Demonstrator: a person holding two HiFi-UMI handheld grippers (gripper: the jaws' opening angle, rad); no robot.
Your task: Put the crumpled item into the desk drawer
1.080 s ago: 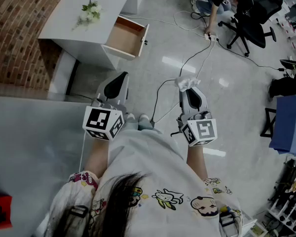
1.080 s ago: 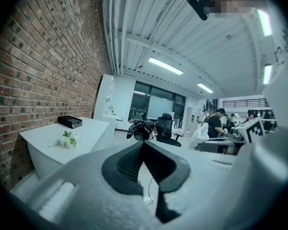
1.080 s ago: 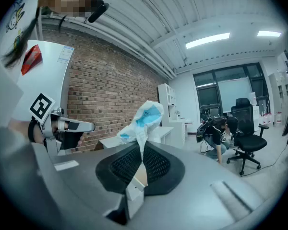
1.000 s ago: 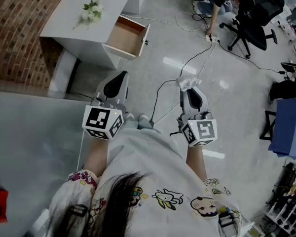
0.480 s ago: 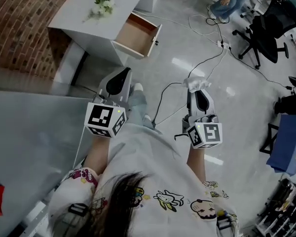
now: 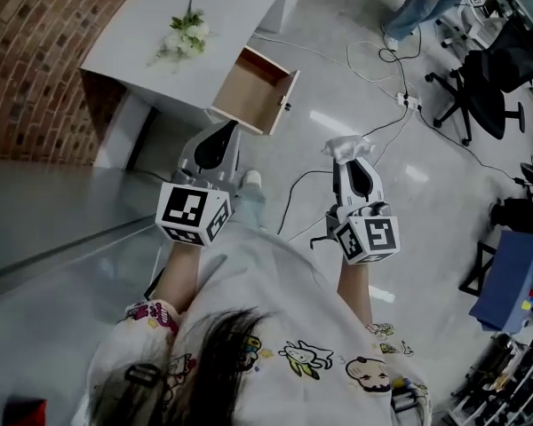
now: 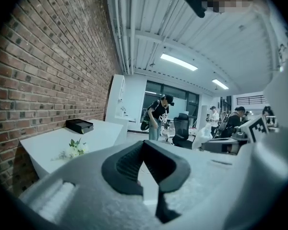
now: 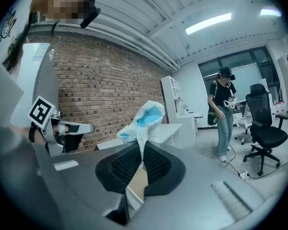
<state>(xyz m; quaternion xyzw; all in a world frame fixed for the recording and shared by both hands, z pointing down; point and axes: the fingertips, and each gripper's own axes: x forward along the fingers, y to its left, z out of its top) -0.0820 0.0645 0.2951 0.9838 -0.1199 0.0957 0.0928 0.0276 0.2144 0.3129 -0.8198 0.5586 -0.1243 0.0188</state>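
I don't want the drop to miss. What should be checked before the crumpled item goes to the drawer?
1. Grip on the crumpled item: ok. The right hand-held gripper is shut on it.
2. Drawer open: ok. It stands pulled out of the desk, and what shows of its inside is bare.
3. Item above the drawer: not ok. It hangs over the floor, apart from the drawer.
4. Left hand-held gripper free: ok. Jaws together, nothing between.
5. Walking path: not ok. A cable crosses the floor just ahead.
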